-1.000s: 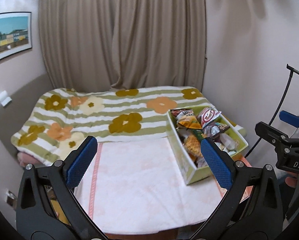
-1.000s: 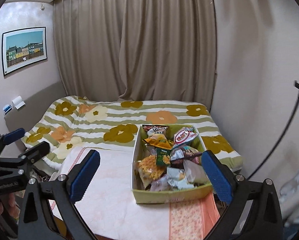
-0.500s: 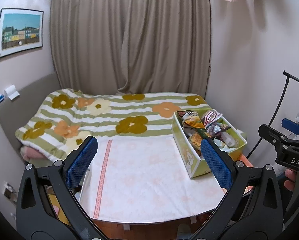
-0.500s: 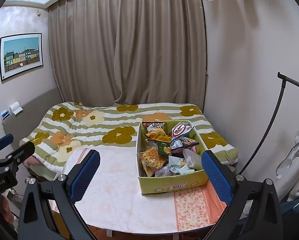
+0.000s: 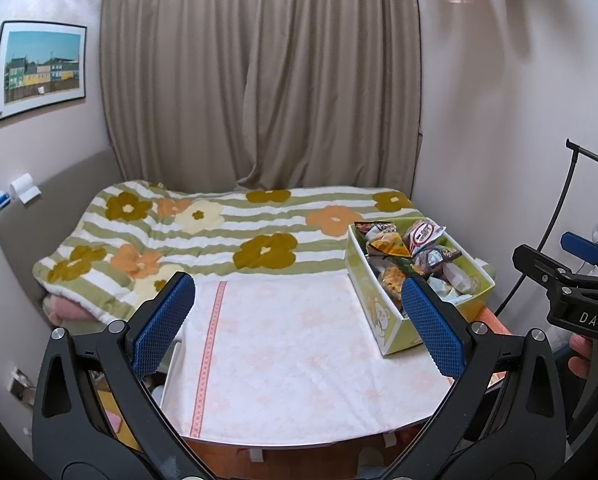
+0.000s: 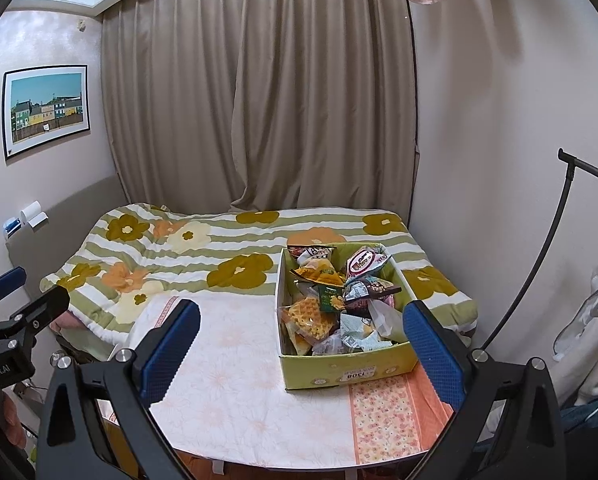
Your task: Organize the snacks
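Note:
A green cardboard box (image 6: pixel 339 370) stands on the right side of a cloth-covered table (image 6: pixel 235 364). It is piled with several snack packets (image 6: pixel 327 300), among them a waffle bag and a red-and-white bag. From the left wrist the box (image 5: pixel 393 330) lies right of centre, its snack packets (image 5: pixel 413 248) partly behind my right fingertip. My left gripper (image 5: pixel 297 300) is open and empty over the table's near edge. Also open and empty, my right gripper (image 6: pixel 301 320) hovers short of the box.
A bed with a flowered striped blanket (image 5: pixel 219 232) runs behind the table, with a curtain (image 6: pixel 259 100) at its far end. A black rack pole (image 6: pixel 555 232) and hanging clothes stand at the right. The cloth has an orange patterned band (image 6: pixel 383 416) below the box.
Both grippers have drawn back and up from the table, so the box looks smaller and the table's front edge shows. Both stay open and empty.

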Demonstrator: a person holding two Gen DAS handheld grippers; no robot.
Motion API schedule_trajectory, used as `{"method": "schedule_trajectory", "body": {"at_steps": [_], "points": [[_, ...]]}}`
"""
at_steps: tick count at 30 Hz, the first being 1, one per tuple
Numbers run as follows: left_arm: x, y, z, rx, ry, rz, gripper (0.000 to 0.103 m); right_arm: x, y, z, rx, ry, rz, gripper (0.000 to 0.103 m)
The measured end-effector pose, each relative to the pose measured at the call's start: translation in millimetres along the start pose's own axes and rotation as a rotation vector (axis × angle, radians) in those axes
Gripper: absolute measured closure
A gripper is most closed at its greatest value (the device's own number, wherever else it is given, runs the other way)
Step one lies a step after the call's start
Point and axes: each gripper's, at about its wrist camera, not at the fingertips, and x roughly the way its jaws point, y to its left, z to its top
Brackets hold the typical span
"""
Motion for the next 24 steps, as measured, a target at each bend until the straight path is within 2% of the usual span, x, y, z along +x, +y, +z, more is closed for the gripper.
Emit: {"method": "schedule_trajectory", "body": {"at_steps": [24], "points": [[3.5,3.0,1.0,-0.012,0.010,0.000,0.000,7.0,0.1,4.4,-0.009,0.006,0.009,0.002]]}}
